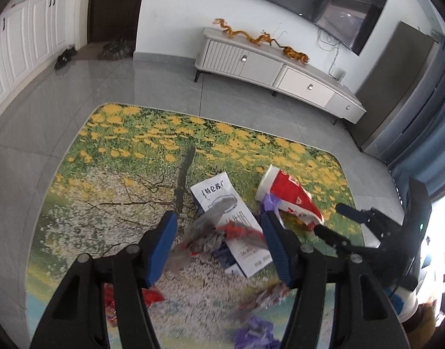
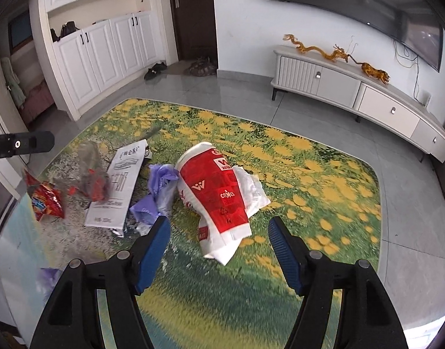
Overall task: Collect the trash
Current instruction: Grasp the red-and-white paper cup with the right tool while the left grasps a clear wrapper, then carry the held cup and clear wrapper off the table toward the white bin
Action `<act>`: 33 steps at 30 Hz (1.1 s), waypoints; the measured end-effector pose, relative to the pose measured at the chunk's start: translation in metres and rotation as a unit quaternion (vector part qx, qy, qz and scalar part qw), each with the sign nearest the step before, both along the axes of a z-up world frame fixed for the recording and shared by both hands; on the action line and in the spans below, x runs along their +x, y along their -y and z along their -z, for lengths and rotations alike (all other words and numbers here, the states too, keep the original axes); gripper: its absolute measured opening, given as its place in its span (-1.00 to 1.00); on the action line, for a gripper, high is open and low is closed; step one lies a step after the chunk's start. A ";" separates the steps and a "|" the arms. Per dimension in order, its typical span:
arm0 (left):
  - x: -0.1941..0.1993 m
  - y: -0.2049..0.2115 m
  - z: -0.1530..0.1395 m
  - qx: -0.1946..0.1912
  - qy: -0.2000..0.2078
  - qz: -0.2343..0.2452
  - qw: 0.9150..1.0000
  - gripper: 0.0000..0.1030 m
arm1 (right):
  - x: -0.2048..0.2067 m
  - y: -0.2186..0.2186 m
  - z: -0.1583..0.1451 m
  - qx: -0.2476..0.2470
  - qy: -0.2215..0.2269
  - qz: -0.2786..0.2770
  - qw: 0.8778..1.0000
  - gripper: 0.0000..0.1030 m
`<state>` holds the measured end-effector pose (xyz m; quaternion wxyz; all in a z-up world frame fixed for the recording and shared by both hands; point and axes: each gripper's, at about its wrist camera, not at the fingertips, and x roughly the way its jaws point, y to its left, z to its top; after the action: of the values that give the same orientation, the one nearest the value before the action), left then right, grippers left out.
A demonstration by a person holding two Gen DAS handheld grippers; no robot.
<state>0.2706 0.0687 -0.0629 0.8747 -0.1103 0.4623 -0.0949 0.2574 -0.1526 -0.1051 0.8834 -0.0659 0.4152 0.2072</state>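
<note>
Flowered rug (image 2: 295, 174) on grey tile carries the litter: a crushed red cup (image 2: 213, 192), purple bag (image 2: 161, 183), white carton (image 2: 120, 186), clear wrapper (image 1: 205, 232) and red snack packet (image 2: 44, 200), all close together. Left tongs (image 1: 219, 229) stand wide over the wrapper, holding nothing; right tongs (image 2: 218, 232) gape above the cup's lower end, also empty. Overlapping pieces may snag, so a careless pinch could drag a neighbour or slip off thin film.

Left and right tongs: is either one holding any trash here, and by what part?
Nothing is held. The left tongs and right tongs are both open above the trash on the rug.
</note>
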 end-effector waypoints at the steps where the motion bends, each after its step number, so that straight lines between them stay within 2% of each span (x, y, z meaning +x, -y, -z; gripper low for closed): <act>1: 0.004 -0.001 0.002 -0.002 -0.006 -0.007 1.000 0.14 | 0.003 -0.001 0.002 -0.001 -0.002 -0.002 1.000 0.31; 7: 0.027 0.000 0.017 -0.013 -0.036 -0.026 0.999 0.14 | 0.018 -0.006 0.011 -0.008 -0.009 -0.008 1.000 0.32; 12: 0.036 0.008 0.028 0.010 -0.050 -0.020 0.998 0.12 | 0.025 -0.009 0.016 -0.018 -0.008 -0.012 1.000 0.33; 17: 0.041 0.008 0.037 0.017 -0.057 -0.023 0.998 0.09 | 0.030 -0.016 0.020 -0.027 -0.006 -0.019 0.999 0.33; 20: 0.044 0.007 0.041 0.017 -0.062 -0.025 0.998 -0.06 | 0.032 -0.019 0.022 -0.031 -0.005 -0.021 0.999 0.33; 25: 0.049 0.004 0.053 0.003 -0.079 -0.029 0.996 -0.50 | 0.034 -0.024 0.027 -0.042 -0.006 -0.026 0.999 0.31; 26: 0.049 0.004 0.054 0.000 -0.081 -0.029 0.996 -0.57 | 0.034 -0.024 0.028 -0.043 -0.006 -0.027 0.999 0.21; 27: 0.049 0.004 0.056 -0.003 -0.081 -0.029 0.996 -0.79 | 0.034 -0.025 0.028 -0.045 -0.007 -0.029 0.999 0.10; 28: 0.048 0.004 0.057 -0.006 -0.081 -0.026 0.996 -0.89 | 0.034 -0.025 0.029 -0.046 -0.008 -0.030 0.998 0.06; 33: 0.041 0.006 0.051 -0.012 -0.064 -0.018 0.998 -0.99 | 0.030 -0.026 0.032 -0.051 -0.006 -0.034 0.998 -0.15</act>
<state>0.3116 0.0629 -0.1136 0.8433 -0.1348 0.5145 -0.0777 0.2874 -0.1266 -0.1371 0.8689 -0.1239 0.4279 0.2158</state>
